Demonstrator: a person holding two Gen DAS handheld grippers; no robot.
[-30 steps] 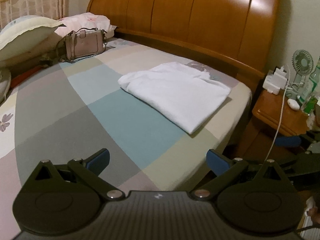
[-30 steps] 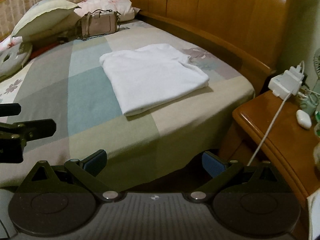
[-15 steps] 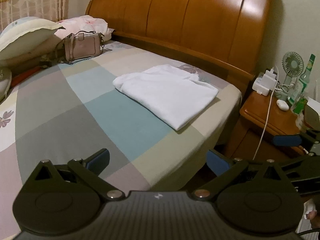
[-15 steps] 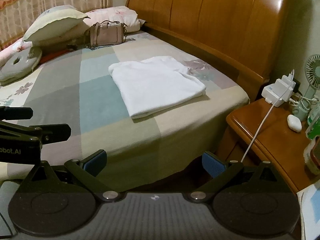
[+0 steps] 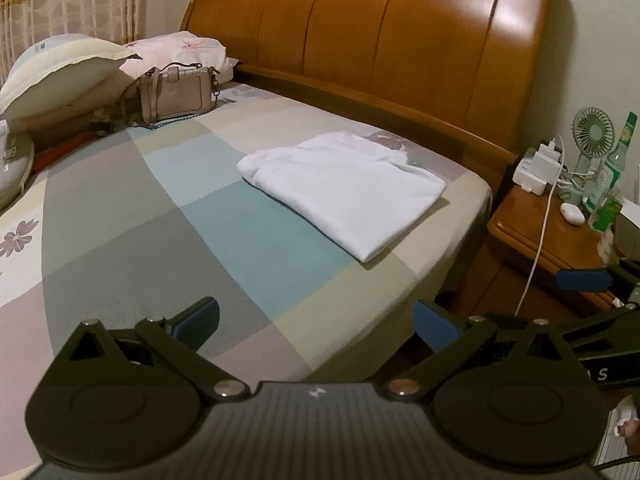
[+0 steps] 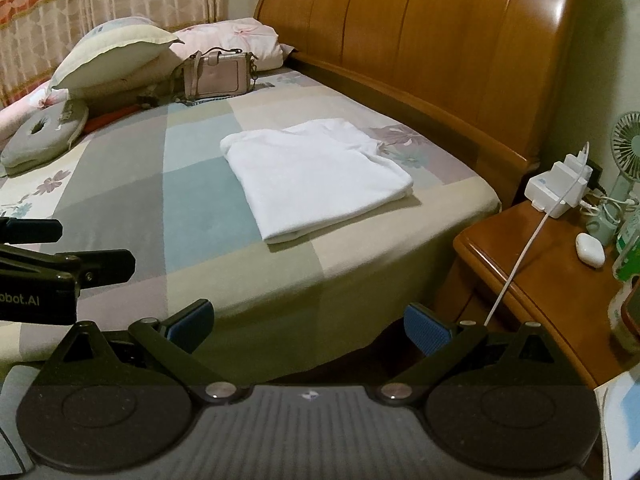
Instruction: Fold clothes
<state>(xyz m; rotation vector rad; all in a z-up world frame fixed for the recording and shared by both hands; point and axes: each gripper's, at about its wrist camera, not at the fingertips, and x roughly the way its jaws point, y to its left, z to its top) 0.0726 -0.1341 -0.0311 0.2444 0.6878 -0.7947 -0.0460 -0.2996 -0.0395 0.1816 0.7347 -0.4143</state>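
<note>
The left gripper (image 5: pixel 316 322) hangs over the near edge of the bed (image 5: pixel 120 216), jaws spread wide and empty. Further right, the white garment (image 5: pixel 344 190) lies folded flat near the bed's right edge, close to the headboard (image 5: pixel 400 40) corner, well apart from both tools. The right gripper (image 6: pixel 308 326) hovers off that edge, jaws likewise released. The fold looks finished; a careless regrasp could drag the layers open or pull the garment off the edge

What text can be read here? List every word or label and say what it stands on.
"obot.AI", cut off at the frame edge: on the left gripper body, right wrist view.
"S": on the right gripper body, left wrist view.
Green bottle label: too blurred to read.
</note>
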